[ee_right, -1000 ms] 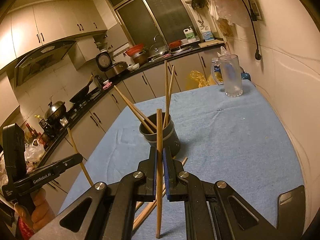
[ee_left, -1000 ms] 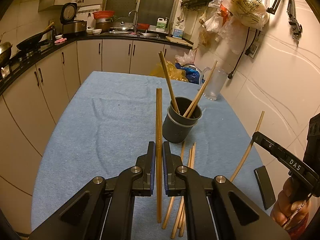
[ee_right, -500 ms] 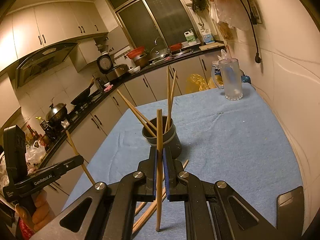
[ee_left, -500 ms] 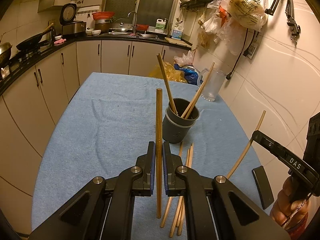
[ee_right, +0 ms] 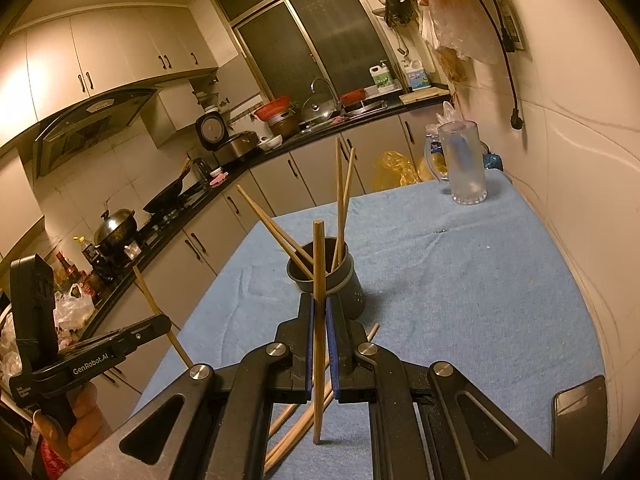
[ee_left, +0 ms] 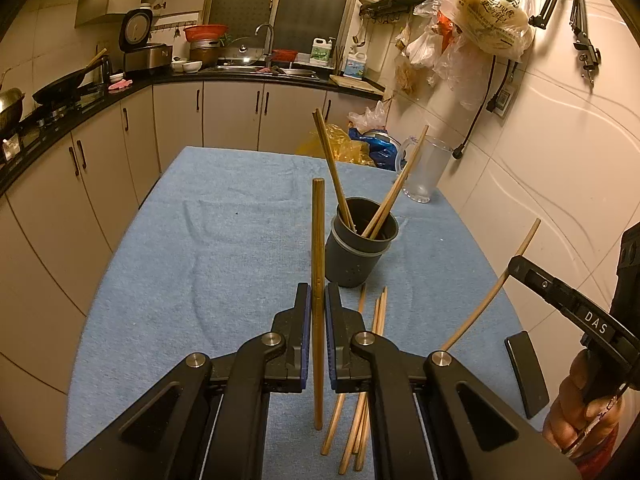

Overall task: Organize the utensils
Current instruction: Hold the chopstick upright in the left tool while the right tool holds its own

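A dark grey utensil cup (ee_left: pixel 360 254) (ee_right: pixel 326 276) stands on the blue table cloth (ee_left: pixel 224 248) and holds several wooden chopsticks (ee_left: pixel 334 178). My left gripper (ee_left: pixel 318 300) is shut on one upright chopstick (ee_left: pixel 318 240), a little short of the cup. My right gripper (ee_right: pixel 319 312) is shut on another upright chopstick (ee_right: pixel 319 264), just in front of the cup. Several loose chopsticks (ee_left: pixel 366 396) (ee_right: pixel 296 428) lie on the cloth under the grippers. The right gripper and its chopstick (ee_left: pixel 492 288) show at the right of the left wrist view.
A clear glass jug (ee_left: pixel 424 170) (ee_right: pixel 464 168) stands at the table's far right corner by the tiled wall. A black phone (ee_left: pixel 526 372) (ee_right: pixel 580 416) lies near the right edge. Kitchen counters with pans run along the left and back.
Both grippers have drawn back and risen slightly from the cup, each still holding its chopstick upright.
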The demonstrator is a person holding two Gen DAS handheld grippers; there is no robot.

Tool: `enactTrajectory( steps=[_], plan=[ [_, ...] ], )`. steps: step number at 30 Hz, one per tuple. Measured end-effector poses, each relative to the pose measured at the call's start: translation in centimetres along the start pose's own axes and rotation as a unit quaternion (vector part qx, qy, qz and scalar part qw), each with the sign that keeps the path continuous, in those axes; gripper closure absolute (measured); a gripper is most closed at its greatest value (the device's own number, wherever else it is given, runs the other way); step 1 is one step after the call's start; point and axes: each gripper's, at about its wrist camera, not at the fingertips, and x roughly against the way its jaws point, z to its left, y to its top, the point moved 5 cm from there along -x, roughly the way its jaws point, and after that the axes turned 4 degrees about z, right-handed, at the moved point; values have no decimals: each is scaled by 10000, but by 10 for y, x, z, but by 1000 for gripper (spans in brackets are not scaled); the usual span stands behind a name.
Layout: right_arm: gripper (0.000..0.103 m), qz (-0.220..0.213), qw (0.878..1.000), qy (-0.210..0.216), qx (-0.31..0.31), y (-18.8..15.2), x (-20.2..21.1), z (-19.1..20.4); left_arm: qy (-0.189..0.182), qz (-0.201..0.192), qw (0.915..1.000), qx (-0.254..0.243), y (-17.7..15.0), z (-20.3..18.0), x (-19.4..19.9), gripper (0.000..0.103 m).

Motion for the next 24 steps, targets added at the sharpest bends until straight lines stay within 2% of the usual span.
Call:
enactTrajectory(
  steps=[24],
  plan=[
    [96,-13,10000,20,-8,3,0,1,1,2,10000,-6,0,-1,2,97]
  ],
)
